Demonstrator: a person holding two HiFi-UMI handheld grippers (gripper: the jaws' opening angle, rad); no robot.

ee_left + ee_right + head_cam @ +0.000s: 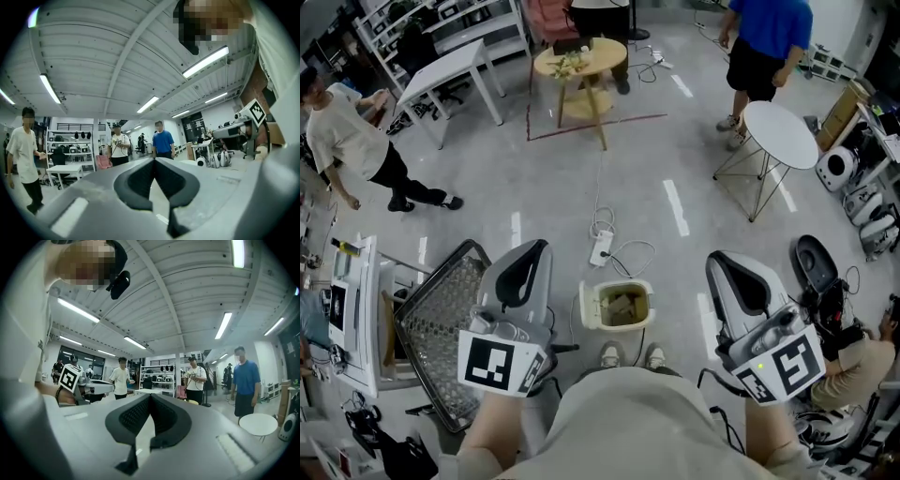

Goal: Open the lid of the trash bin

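Left gripper [153, 160]: we noted jaws together at the tips, nothing between. Right gripper [150, 396]: likewise, touching nothing. Trash bin [617, 307] stood on the floor [694, 169] between them, inside showing.

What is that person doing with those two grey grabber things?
A person is holding a gripper in each hand. The left gripper and the right gripper both point out across the room, not down. Their jaws are shut, with nothing between them. The small cream trash bin stands on the floor just ahead of the person's shoes, and neither gripper touches it. Its top looks open, with something brownish inside.
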